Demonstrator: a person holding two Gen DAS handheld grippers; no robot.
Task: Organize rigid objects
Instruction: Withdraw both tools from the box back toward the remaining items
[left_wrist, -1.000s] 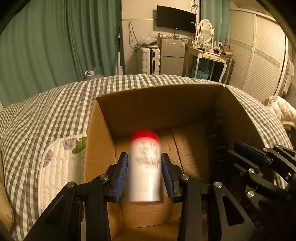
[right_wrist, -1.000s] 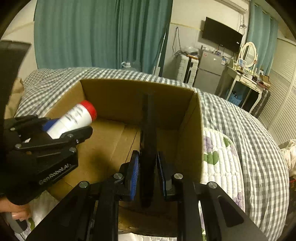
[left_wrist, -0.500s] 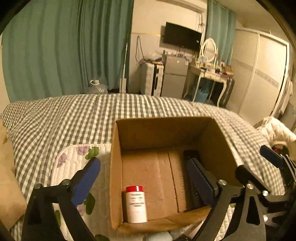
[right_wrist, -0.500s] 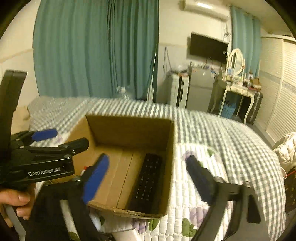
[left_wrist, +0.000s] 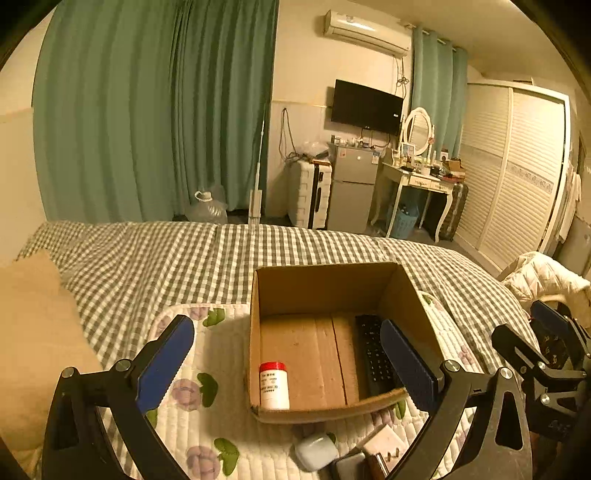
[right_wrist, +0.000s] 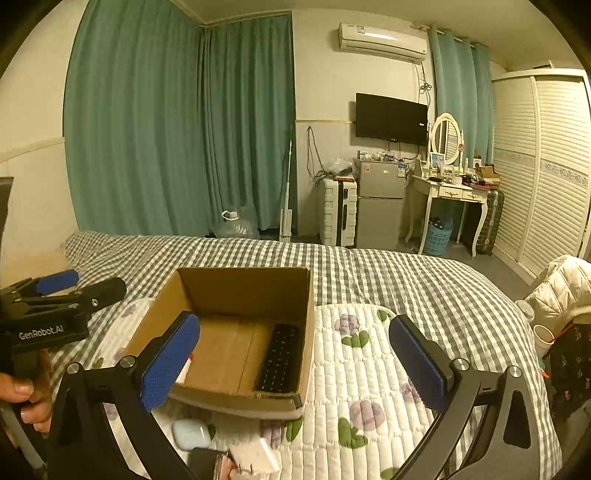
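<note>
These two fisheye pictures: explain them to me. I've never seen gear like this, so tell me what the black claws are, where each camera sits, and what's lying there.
No robot here: a person holds a hand-operated claw in each hand, and a camera on each looks forward along its two blue-padded fingers.

One picture comes from the left claw, the other from the right claw. Both are wide open and hold nothing. In the right view you also see the left claw from the side, with the person's hand gripping it.

They hover over a bed with a checked cover and a flowered quilt. On the quilt sits an open cardboard box. Inside stand a white bottle with a red cap, upright at the near left, and a black remote control, flat along the right wall. A pale earbud-style case and other small items lie in front of the box.
</note>
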